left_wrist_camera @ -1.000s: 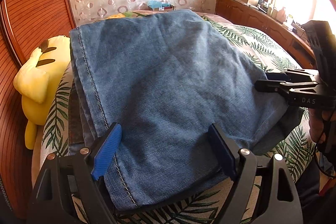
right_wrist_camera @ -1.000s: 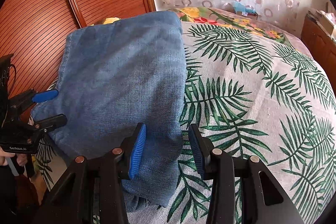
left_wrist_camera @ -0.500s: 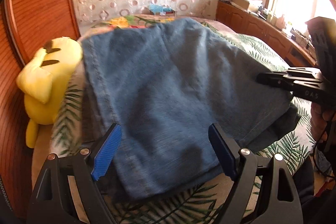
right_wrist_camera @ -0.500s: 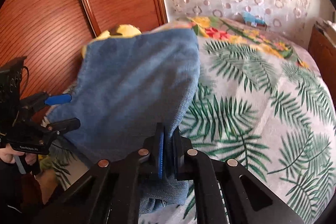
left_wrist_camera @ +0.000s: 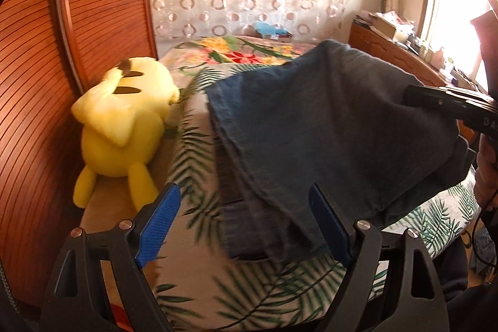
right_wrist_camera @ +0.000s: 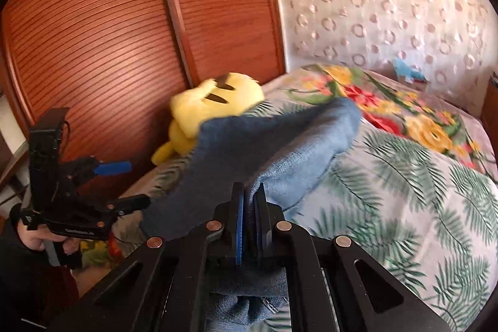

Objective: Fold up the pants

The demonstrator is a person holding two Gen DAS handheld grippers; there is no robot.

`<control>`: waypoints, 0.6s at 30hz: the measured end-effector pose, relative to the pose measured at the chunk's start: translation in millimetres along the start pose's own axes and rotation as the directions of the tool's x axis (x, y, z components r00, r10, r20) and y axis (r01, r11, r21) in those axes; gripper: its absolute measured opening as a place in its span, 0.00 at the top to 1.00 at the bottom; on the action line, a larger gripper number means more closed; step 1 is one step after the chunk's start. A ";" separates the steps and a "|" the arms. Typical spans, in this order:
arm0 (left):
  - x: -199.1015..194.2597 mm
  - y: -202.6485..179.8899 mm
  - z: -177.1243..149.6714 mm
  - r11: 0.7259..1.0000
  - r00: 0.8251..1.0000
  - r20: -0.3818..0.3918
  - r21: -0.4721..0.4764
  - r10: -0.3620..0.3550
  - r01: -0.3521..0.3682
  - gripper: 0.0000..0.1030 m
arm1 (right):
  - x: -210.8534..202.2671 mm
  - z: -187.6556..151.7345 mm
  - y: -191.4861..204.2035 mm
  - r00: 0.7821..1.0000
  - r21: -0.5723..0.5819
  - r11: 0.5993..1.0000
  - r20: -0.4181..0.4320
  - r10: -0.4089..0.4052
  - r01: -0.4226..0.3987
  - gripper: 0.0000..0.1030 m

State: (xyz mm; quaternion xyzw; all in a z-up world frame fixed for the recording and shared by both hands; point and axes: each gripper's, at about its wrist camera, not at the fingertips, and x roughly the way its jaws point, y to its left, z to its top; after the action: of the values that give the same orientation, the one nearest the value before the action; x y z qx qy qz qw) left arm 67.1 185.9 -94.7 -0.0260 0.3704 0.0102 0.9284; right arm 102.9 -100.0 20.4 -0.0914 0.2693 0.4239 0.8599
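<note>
The folded blue denim pants [left_wrist_camera: 326, 133] are lifted off the palm-leaf bedspread [left_wrist_camera: 193, 254] at their right side. My right gripper [right_wrist_camera: 249, 207] is shut on the near edge of the pants [right_wrist_camera: 258, 145] and holds them up; it also shows in the left wrist view [left_wrist_camera: 448, 101]. My left gripper [left_wrist_camera: 242, 226] is open and empty, its jaws wide apart, with the pants' lower left corner between and just beyond the fingers. It shows at the left of the right wrist view [right_wrist_camera: 118, 182], apart from the cloth.
A yellow plush toy [left_wrist_camera: 121, 126] lies at the bed's left edge against the slatted wooden wardrobe doors [right_wrist_camera: 124, 36]. A floral blanket [right_wrist_camera: 389, 108] covers the far end of the bed. A wooden dresser [left_wrist_camera: 401, 52] with clutter stands under the window at right.
My right gripper closed on the pants' edge and lifted them up and to the right. The pants slid off the plush toy's side. My left gripper stayed open.
</note>
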 end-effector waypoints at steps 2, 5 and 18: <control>-5.3 9.2 -2.2 1.000 1.000 0.004 -0.012 0.012 -0.012 0.18 | 7.6 3.4 6.9 1.000 -0.017 1.000 0.001 0.025 -0.025 0.95; -11.4 19.9 -2.8 0.999 1.000 0.009 -0.027 0.030 -0.030 0.18 | 20.2 3.8 22.6 0.998 -0.042 0.997 -0.008 0.060 -0.060 0.95; -27.5 62.4 -1.0 0.991 0.995 0.038 -0.104 0.088 -0.084 0.18 | 91.2 -24.0 62.4 0.966 -0.086 0.974 -0.172 0.195 -0.212 0.95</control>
State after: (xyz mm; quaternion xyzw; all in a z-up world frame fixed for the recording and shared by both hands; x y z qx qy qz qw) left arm 44.1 248.1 -79.0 -0.0572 0.3505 0.0697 0.9322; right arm 90.3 -8.3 -44.5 -0.1419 0.3240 0.5143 0.7812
